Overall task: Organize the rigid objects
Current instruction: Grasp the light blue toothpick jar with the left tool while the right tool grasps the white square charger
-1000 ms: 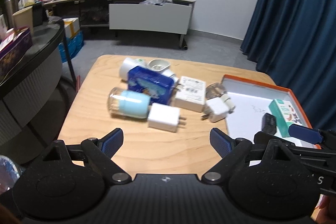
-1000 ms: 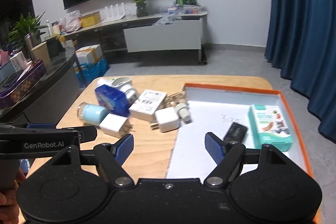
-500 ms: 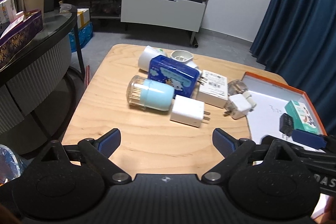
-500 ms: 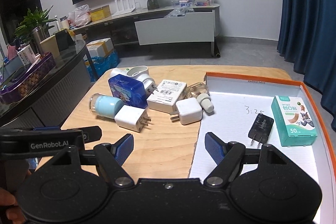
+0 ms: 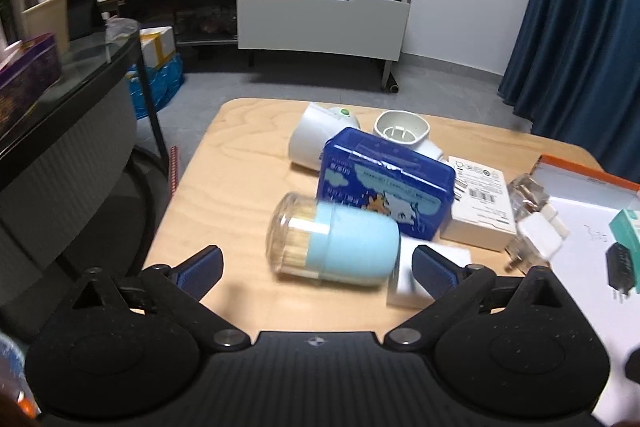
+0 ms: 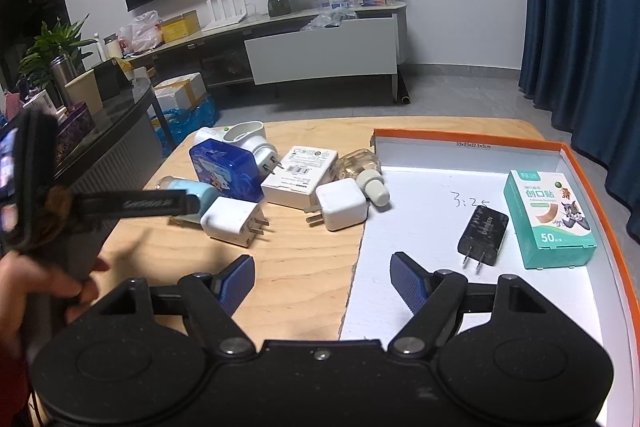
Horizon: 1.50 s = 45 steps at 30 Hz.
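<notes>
A light-blue toothpick jar (image 5: 340,241) lies on its side on the wooden table (image 5: 240,163), just ahead of my open left gripper (image 5: 316,269). Behind it are a blue tin (image 5: 386,185), a white box (image 5: 480,203) and white plug adapters (image 5: 400,131). A white charger (image 6: 232,221) lies beside the jar, partly hidden by my left finger. My right gripper (image 6: 322,281) is open and empty over the tray's left edge. The orange-rimmed tray (image 6: 600,187) holds a black charger (image 6: 482,233) and a teal bandage box (image 6: 548,219).
A second white charger (image 6: 340,207) and a clear glass bottle (image 6: 360,167) lie against the tray's left edge. A dark glass-topped counter (image 5: 60,99) stands left of the table. A TV cabinet (image 6: 320,47) is across the floor; blue curtains (image 6: 580,7) hang at right.
My left gripper has moved forward and down toward the toothpick jar, which now lies between its fingers' line. My right gripper has shifted slightly forward over the tray edge. Both stay open.
</notes>
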{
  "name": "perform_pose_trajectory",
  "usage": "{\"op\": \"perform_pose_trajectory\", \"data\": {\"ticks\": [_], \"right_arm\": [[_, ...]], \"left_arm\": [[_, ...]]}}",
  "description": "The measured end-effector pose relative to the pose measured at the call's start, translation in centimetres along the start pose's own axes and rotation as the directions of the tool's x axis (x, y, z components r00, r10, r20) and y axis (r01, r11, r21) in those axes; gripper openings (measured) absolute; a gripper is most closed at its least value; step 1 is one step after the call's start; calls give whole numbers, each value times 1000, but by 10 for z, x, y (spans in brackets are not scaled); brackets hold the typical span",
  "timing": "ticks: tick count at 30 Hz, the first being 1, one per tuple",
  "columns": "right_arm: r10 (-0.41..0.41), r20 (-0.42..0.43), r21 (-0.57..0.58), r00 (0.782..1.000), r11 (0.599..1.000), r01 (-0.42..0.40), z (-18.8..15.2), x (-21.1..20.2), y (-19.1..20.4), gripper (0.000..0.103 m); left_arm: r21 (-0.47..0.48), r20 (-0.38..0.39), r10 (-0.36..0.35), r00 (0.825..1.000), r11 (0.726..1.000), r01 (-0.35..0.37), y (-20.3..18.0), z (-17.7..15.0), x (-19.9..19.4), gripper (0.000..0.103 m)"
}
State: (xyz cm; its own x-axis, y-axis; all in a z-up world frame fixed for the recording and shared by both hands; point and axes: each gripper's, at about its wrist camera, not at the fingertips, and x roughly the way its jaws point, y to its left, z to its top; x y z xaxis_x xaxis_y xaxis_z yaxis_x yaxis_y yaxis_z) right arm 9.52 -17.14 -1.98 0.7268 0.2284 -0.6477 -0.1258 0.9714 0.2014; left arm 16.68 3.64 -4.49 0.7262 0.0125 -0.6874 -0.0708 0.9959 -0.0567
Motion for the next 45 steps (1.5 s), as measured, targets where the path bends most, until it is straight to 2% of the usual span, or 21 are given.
{"op": "perform_pose_trajectory", "data": {"ticks": [3, 6, 12, 16, 20, 25, 29, 35, 40, 41, 45], "right_arm": [[-8, -5, -2, 1000, 1000, 8, 1, 4, -3, 89], [-16, -16, 1, 1000, 1000, 16, 0, 10, -7, 88], [-22, -32, 7, 999, 1000, 22, -1, 21, -11, 89], [-11, -48, 0, 999, 1000, 11, -2, 29, -6, 89], [12, -60, -13, 998, 1000, -13, 0, 39, 5, 89], [73, -86, 6, 994, 997, -73, 8, 60, 29, 89], [90, -94, 3, 992, 996, -90, 11, 87, 58, 89], [4, -81, -2, 997, 1000, -4, 15, 125, 90, 89], [-63, -68, -36, 996, 997, 61, 20, 144, 105, 94], [-81, -60, -47, 995, 996, 79, 21, 145, 106, 83], [-61, -67, -61, 996, 997, 57, 18, 137, 101, 83]], "left_arm": [[9, -19, -7, 1000, 1000, 7, 1, 2, 14, 103], [-7, 8, -15, 1000, 1000, 15, 7, 3, 18, 103], [4, 4, -31, 1000, 1000, 31, 16, -1, 22, 102], [54, 23, -7, 1000, 999, 5, 12, -2, 23, 79], [34, 16, -26, 1000, 999, 25, 17, 0, 18, 78], [22, 24, -9, 1000, 1000, 8, 26, -4, -6, 78], [-11, 43, 23, 999, 1000, -22, 41, -9, -27, 78], [-37, 69, 33, 997, 999, -30, 54, -14, -50, 78], [-64, 80, 24, 997, 998, -19, 55, -14, -52, 78], [-60, 81, 27, 996, 998, -22, 54, -14, -52, 78], [-70, 88, 16, 996, 997, -10, 53, -15, -55, 78]]}}
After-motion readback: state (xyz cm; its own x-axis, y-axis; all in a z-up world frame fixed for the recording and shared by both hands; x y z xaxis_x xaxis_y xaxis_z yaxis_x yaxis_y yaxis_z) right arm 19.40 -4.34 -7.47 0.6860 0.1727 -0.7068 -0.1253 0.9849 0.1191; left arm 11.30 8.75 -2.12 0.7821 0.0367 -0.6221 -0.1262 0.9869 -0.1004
